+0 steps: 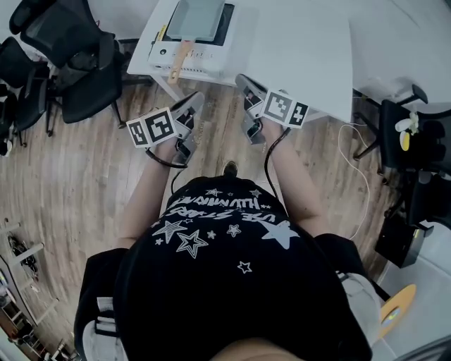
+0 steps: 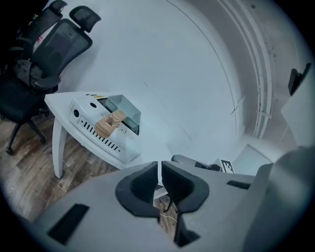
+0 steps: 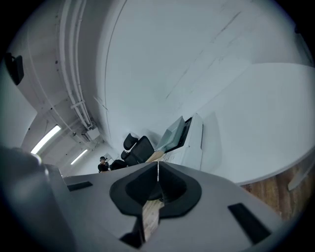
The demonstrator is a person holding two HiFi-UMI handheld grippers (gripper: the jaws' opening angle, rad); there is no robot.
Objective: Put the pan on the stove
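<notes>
Dim bluish light; gripper views warp, darken, perhaps blur at edges.

White table point(image 1: 303, 49) with white stove point(image 1: 211, 58) on top

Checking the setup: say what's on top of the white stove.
A grey square pan with a wooden handle lies on the stove. The cooktop under it is mostly covered.
</notes>
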